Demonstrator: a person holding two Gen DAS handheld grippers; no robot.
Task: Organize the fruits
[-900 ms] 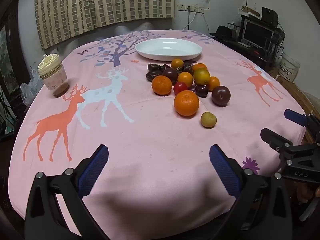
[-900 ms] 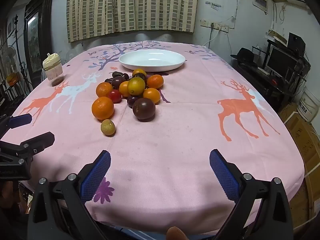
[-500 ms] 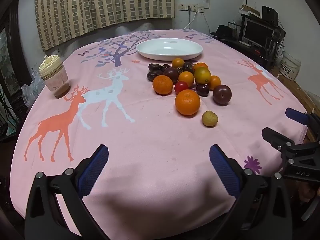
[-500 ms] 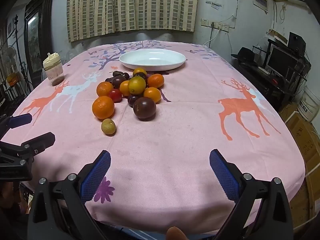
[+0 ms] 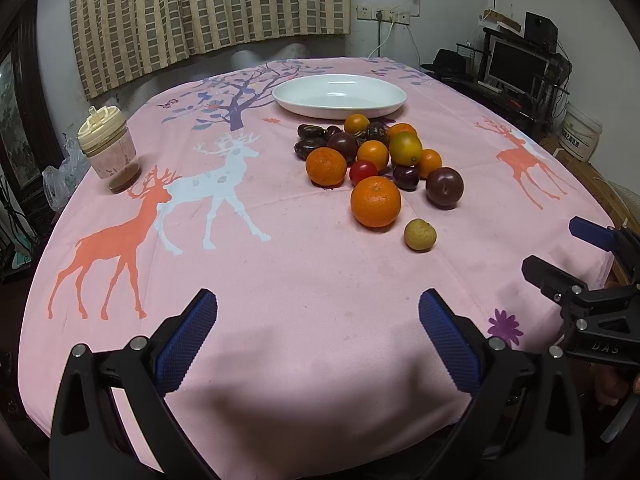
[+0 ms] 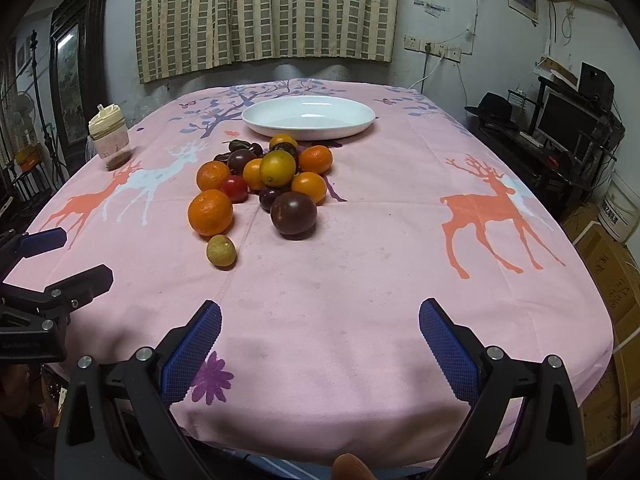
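Note:
A pile of fruit lies mid-table: a large orange (image 5: 375,201) (image 6: 210,212), a dark plum (image 5: 444,188) (image 6: 293,214), a small yellow-brown fruit (image 5: 420,234) (image 6: 221,251), a red tomato (image 5: 363,171), a yellow-green citrus (image 6: 277,168), dates and more oranges. A white oval plate (image 5: 339,95) (image 6: 308,116) stands empty behind the pile. My left gripper (image 5: 318,340) is open and empty over the near table edge. My right gripper (image 6: 320,344) is open and empty, also short of the fruit. Each gripper shows in the other's view (image 5: 576,256) (image 6: 52,260).
A lidded jar (image 5: 109,154) (image 6: 109,142) with brown contents stands at the table's left edge. The pink deer-print tablecloth (image 5: 240,240) covers the table. Shelves with a monitor (image 6: 568,120) and boxes stand off to the right, beyond the table.
Both grippers have edged slightly forward toward the fruit. The fruit and plate have not moved.

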